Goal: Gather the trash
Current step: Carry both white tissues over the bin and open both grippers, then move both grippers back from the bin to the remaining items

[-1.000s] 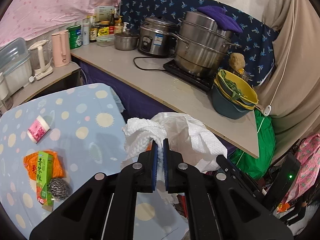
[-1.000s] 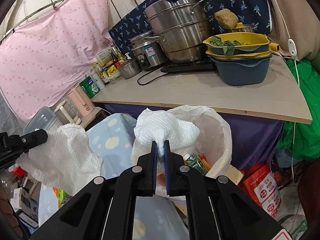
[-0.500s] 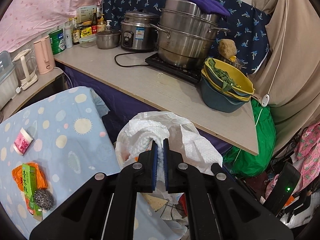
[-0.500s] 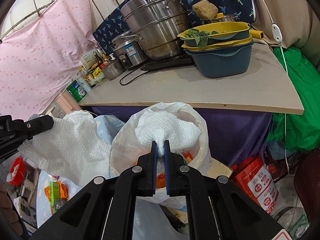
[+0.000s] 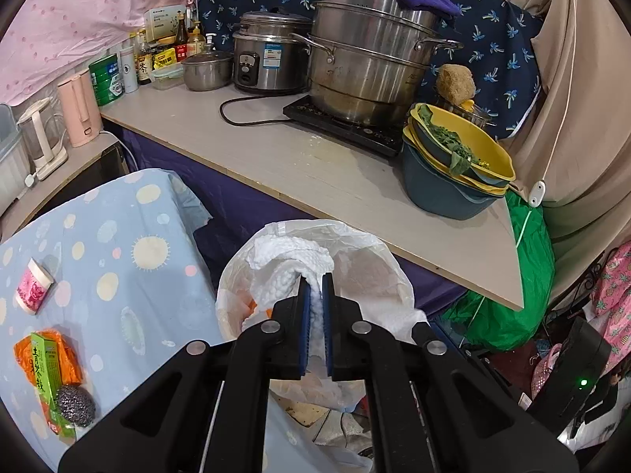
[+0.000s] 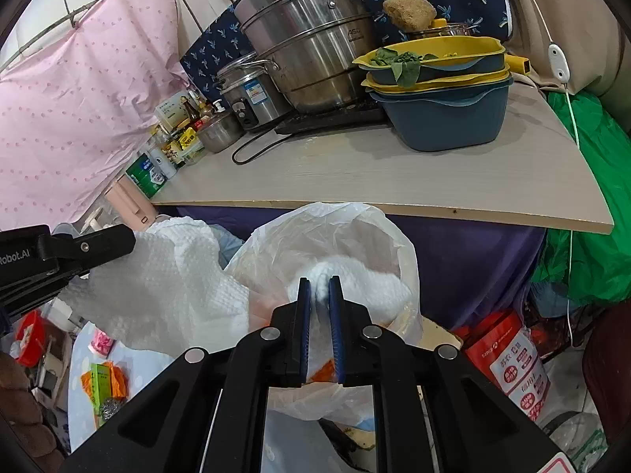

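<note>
A white plastic trash bag (image 5: 374, 272) (image 6: 335, 228) stands open below the counter edge, with orange scraps inside. My left gripper (image 5: 315, 276) is shut on a crumpled white paper towel (image 5: 288, 256) held over the bag's mouth. In the right wrist view that towel (image 6: 169, 283) hangs from the left gripper's fingers (image 6: 90, 246) just left of the bag. My right gripper (image 6: 318, 280) holds a second paper towel (image 6: 366, 283) inside the bag's mouth. Its jaws are opening, and the towel is still pinched between the pad tips.
On the blue dotted tablecloth (image 5: 130, 287) lie an orange wrapper (image 5: 23, 351), a green box (image 5: 47, 374), a steel scourer (image 5: 75, 406) and a small pink-labelled cup (image 5: 33, 285). Behind the bag, the counter (image 5: 315, 173) carries pots and stacked basins (image 5: 453, 173). A green bag (image 5: 512, 295) and a red packet (image 6: 508, 358) sit on the floor.
Both grippers moved forward and down, bringing their paper towels to the trash bag's mouth. The right towel now sits inside the bag. The right jaws have parted slightly.
</note>
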### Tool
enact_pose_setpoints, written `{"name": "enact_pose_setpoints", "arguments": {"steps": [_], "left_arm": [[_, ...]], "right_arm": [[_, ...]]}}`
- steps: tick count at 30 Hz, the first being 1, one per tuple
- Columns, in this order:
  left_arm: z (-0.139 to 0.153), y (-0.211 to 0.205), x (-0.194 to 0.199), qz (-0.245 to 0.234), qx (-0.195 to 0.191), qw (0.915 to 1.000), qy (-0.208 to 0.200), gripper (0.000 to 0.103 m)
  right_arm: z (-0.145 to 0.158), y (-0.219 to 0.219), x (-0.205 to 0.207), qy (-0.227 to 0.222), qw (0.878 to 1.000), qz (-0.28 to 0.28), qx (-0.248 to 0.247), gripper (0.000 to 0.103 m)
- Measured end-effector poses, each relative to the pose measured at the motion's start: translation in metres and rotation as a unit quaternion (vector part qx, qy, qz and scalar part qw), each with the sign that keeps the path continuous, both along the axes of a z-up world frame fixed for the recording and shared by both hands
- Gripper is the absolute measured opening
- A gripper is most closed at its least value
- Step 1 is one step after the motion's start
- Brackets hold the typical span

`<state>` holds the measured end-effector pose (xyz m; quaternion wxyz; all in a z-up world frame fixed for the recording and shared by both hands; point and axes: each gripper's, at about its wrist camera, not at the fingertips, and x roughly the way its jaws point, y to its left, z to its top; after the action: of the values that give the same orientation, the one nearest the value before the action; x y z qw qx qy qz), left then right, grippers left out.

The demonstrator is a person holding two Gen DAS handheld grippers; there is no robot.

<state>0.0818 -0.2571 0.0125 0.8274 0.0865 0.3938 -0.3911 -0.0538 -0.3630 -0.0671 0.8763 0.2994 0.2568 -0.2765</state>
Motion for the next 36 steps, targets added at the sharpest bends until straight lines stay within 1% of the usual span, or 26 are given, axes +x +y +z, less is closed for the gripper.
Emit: {"name": "enact_pose_setpoints", "arguments": {"steps": [1, 3, 4, 5, 6, 7, 16, 20, 22, 27, 34, 35, 36], "left_arm": [[-0.002, -0.001, 0.001, -0.001, -0.001, 1.0000, 0.000, 0.005], [-0.005, -0.003, 0.005, 0.002, 0.003, 1.0000, 0.003, 0.009], [-0.007, -0.003, 0.007, 0.004, 0.004, 1.0000, 0.008, 0.019], [-0.007, -0.002, 0.009, 0.008, 0.002, 0.9999, 0.010, 0.033], [-0.007, -0.001, 0.010, 0.014, 0.000, 0.9999, 0.008, 0.038], [-0.007, 0.002, 0.011, 0.020, -0.005, 0.9998, 0.003, 0.042], [-0.003, 0.012, 0.017, 0.029, -0.008, 0.9995, 0.004, 0.043], [0.000, 0.019, 0.018, 0.034, -0.009, 0.9994, 0.002, 0.043], [0.002, 0.025, 0.019, 0.038, -0.011, 0.9992, 0.001, 0.044], [0.005, 0.045, 0.023, 0.056, -0.014, 0.9983, -0.005, 0.052], [0.007, 0.081, 0.033, 0.084, -0.016, 0.9963, -0.005, 0.055], [0.007, 0.087, 0.035, 0.088, -0.017, 0.9960, -0.005, 0.058], [0.007, 0.092, 0.036, 0.090, -0.018, 0.9957, -0.005, 0.059]], "right_arm": [[0.000, -0.001, 0.002, 0.001, 1.000, 0.000, -0.001, 0.012], [0.003, -0.002, 0.003, -0.001, 1.000, -0.002, -0.003, 0.012], [0.004, -0.003, 0.003, -0.003, 1.000, -0.002, -0.004, 0.013], [0.005, -0.002, 0.003, -0.005, 1.000, -0.004, -0.005, 0.016], [0.007, -0.003, 0.003, -0.007, 1.000, -0.005, -0.006, 0.020], [0.008, -0.002, 0.003, -0.009, 1.000, -0.006, -0.007, 0.022], [0.015, 0.005, 0.003, -0.015, 1.000, -0.003, -0.013, 0.023], [0.020, 0.011, 0.004, -0.018, 1.000, 0.001, -0.019, 0.029], [0.024, 0.015, 0.005, -0.020, 1.000, 0.004, -0.022, 0.029], [0.029, 0.027, 0.011, -0.023, 0.999, 0.015, -0.027, 0.029], [0.035, 0.050, 0.022, -0.026, 0.999, 0.034, -0.032, 0.031], [0.036, 0.055, 0.025, -0.026, 0.998, 0.039, -0.033, 0.032], [0.037, 0.059, 0.026, -0.026, 0.998, 0.042, -0.033, 0.036]]}}
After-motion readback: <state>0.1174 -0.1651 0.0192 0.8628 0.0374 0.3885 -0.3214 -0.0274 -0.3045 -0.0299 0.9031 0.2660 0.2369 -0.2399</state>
